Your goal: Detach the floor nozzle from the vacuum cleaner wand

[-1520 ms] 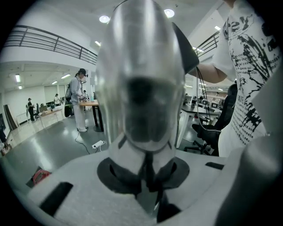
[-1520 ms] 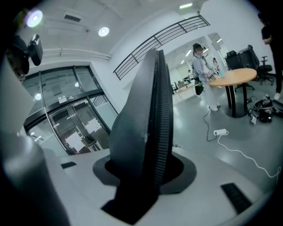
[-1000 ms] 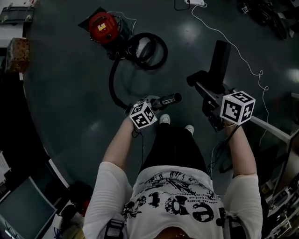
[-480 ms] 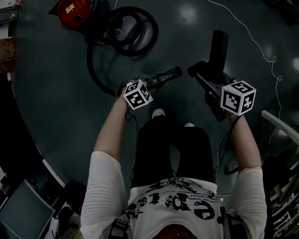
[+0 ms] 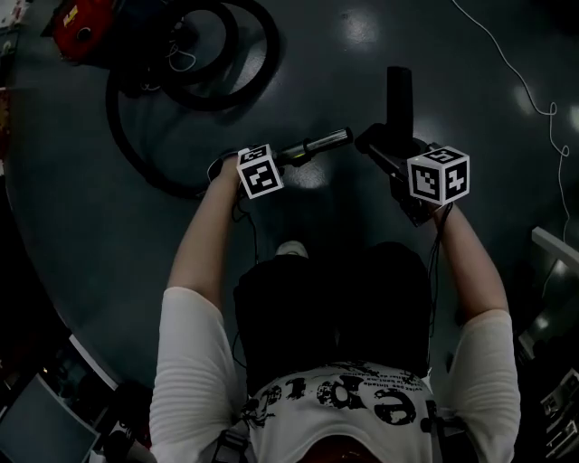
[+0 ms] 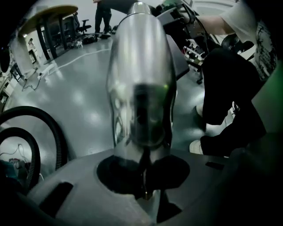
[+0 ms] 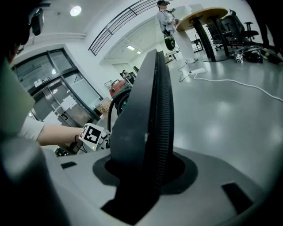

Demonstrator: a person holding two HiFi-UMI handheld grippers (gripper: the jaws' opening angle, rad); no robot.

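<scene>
Wand [image 5: 318,144] sits pinched in my left gripper [image 5: 282,157], its long axis pointing right toward the floor nozzle [image 5: 399,98], which my right gripper [image 5: 387,152] clamps; their ends sit just apart, apparently already separated.

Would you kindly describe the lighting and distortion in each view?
Head view: dim, lamp glare on the floor. Left gripper view: fisheye bulge, the metal wand mirroring its surroundings. Right gripper view: brighter, equally bowed, the floor nozzle a dark mass.

The right tool [image 7: 146,178] clamps the black floor nozzle [image 7: 132,128] edge-up above grey floor [image 7: 230,114].
</scene>
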